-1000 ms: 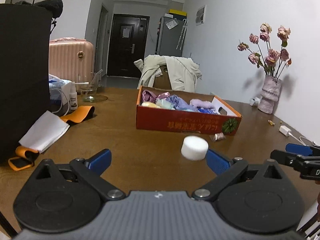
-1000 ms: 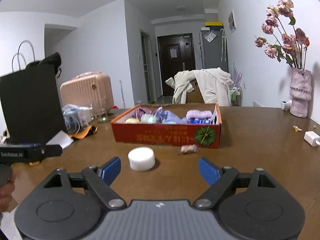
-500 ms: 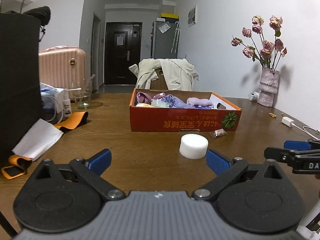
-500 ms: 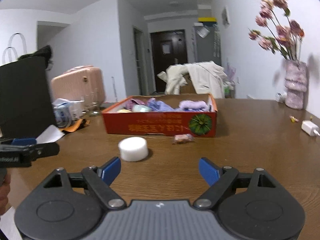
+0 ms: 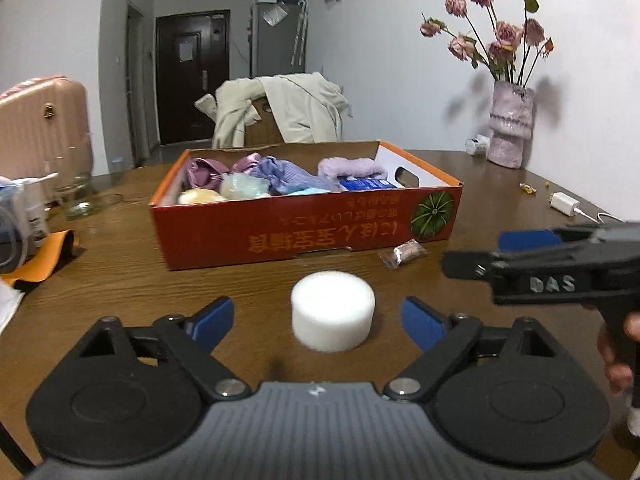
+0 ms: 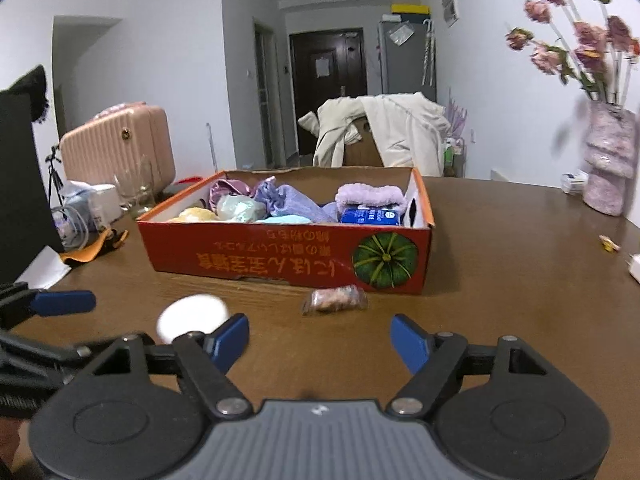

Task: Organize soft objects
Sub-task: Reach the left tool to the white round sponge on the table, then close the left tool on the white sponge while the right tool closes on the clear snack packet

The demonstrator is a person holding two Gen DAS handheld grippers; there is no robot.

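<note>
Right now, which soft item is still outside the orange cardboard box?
The white foam cylinder. It stands alone on the wooden table, between the left gripper's closing fingers; the purple cloths and others lie inside the orange cardboard box.

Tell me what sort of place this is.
Most likely a lived-in flat, at its dining table: a vase of dried roses stands on it, a coat hangs over a chair, and a suitcase and front door sit behind.

Black left claw [image 5: 316, 318] and right claw [image 6: 320, 340], blue pads, silver screws, ribbed grey housing
</note>
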